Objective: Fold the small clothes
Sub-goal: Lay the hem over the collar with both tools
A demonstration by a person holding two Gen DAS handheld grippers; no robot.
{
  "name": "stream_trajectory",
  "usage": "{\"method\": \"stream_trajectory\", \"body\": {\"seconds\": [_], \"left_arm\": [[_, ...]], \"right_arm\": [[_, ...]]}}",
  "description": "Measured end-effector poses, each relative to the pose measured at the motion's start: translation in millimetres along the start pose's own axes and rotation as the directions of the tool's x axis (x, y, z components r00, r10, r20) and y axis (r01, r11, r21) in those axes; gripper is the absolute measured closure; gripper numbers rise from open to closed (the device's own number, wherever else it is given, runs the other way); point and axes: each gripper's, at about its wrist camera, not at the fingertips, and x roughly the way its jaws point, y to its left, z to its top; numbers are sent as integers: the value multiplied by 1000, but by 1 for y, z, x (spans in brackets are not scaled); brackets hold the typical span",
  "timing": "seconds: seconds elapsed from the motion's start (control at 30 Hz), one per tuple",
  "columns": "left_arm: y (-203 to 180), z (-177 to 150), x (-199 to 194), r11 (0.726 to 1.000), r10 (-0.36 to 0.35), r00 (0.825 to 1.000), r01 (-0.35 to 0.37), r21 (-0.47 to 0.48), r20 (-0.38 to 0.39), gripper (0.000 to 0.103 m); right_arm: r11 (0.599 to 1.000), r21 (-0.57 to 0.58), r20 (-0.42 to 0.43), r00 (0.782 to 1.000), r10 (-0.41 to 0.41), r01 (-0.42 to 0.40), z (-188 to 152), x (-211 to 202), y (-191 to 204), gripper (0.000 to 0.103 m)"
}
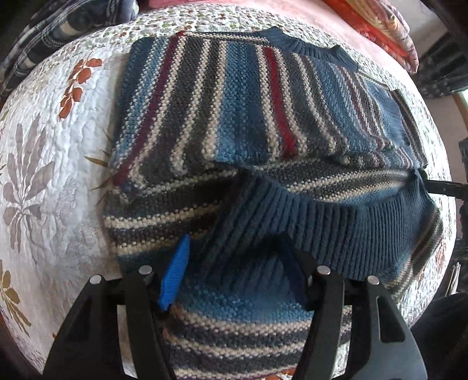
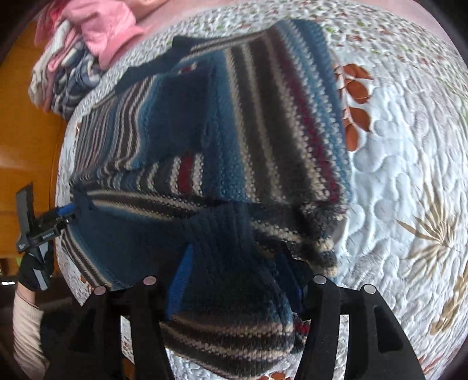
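Observation:
A blue, grey, white and red striped knit sweater lies on a quilted bed cover, its collar at the far side. Its blue ribbed hem is lifted and folded up toward the chest, stretched between both grippers. My left gripper has a thick bunch of the hem between its blue pads and shows in the right wrist view at the hem's left corner. My right gripper clamps the other end of the hem and shows as a dark bar at the right.
The white floral quilt surrounds the sweater. A heap of pink and striped clothes sits at the far corner, and folded orange fabrics at the back. Wooden furniture borders the bed. A person's gloved hand and sleeve hold the left gripper.

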Motion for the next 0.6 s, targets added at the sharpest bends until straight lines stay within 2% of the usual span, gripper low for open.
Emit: {"method": "stream_trajectory", "body": {"seconds": [0.1,0.17,0.23,0.3,0.33,0.37,0.47,0.6], "left_arm": [[1,2,1,1000,4,1000,-4,5,-3,42],[-2,3,3,1000,10,1000,-9,12,-8,43],[-8,4,5,1000,10,1000,-9,30,-14,53],[-12,2,4,999,14,1000,-13,43,-11,64],[-14,0,3,999,10,1000,-9,46,-10,69],[-14,-1,1,999,-4,1000,4,47,-9,80],[-13,-6,-5,998,-41,999,41,49,0,88],[-11,-13,-14,995,-72,997,71,69,16,88]], "right_arm": [[1000,-19,-27,999,-18,17,-1,10,4,46],[998,-40,-37,999,-40,39,-3,14,9,56],[995,-63,-35,997,-75,73,-4,14,12,64],[992,-89,-33,995,-92,88,-7,11,14,83],[992,-89,-32,995,-93,90,-9,9,14,87],[993,-85,-30,996,-86,83,-10,5,13,90],[996,-80,-10,1000,-26,25,-17,-9,9,92],[994,-110,22,1000,5,-2,-27,-26,12,92]]}}
